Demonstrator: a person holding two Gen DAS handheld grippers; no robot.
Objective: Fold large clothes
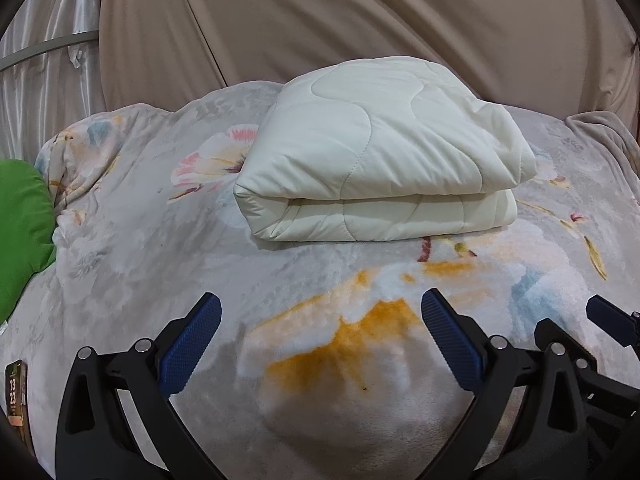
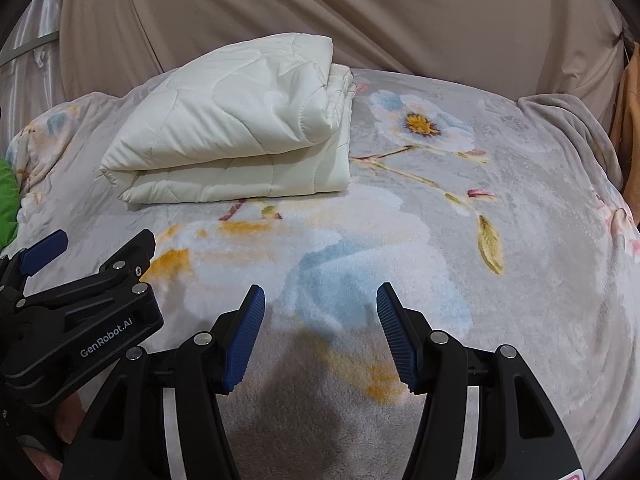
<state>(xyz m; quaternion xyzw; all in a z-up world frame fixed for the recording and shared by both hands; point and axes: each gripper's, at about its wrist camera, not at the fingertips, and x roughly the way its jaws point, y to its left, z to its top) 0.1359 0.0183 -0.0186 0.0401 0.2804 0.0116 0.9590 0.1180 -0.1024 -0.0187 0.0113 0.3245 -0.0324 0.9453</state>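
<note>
While angled down over blanket [image 1: 320, 280], left gripper [image 1: 320, 320] and right gripper [image 2: 320, 312] gape empty.

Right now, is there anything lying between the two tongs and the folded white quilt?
Nothing visible. Only bare flowered blanket lies between the open left tongs, the open right tongs and the quilt. The green cushion is off to the left.
</note>
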